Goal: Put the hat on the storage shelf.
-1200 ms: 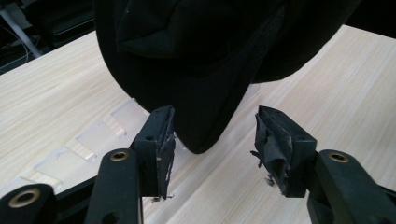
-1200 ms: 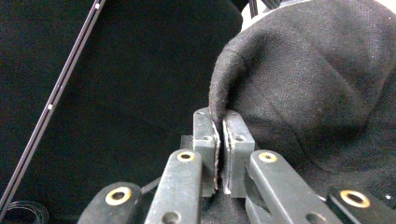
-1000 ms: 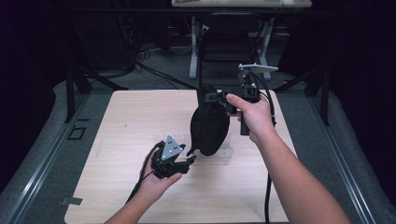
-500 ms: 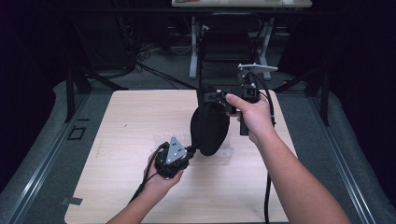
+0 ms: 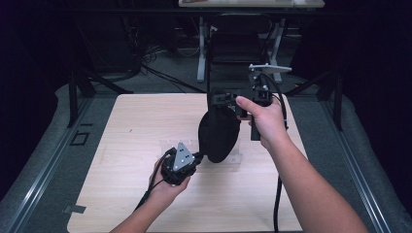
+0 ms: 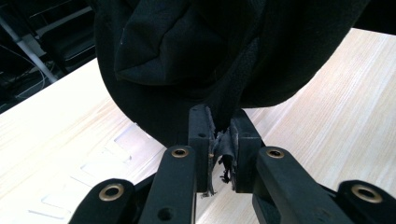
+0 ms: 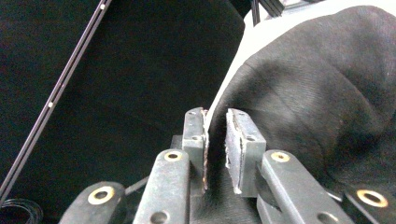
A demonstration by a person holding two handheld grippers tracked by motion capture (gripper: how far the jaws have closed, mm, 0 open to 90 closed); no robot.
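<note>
A black cloth pouch (image 5: 218,133) hangs over the middle of the light wooden table (image 5: 141,121). My right gripper (image 5: 224,103) holds its top edge from the right, and in the right gripper view the jaws (image 7: 215,128) pinch the fabric's rim (image 7: 317,102). My left gripper (image 5: 200,156) sits low at the pouch's bottom left. In the left gripper view its jaws (image 6: 223,128) are shut on a frayed fold of the black fabric (image 6: 187,46).
A thin clear sheet (image 5: 167,145) lies flat on the table under the pouch. The right gripper's cable (image 5: 277,204) trails down to the front edge. Grey padding (image 5: 48,160) and rails border the table; dark stands and a desk frame (image 5: 201,53) stand behind.
The left gripper, open beside the pouch's lower edge a second ago, has shut on that edge. The right hand and the hanging pouch have stayed in place.
</note>
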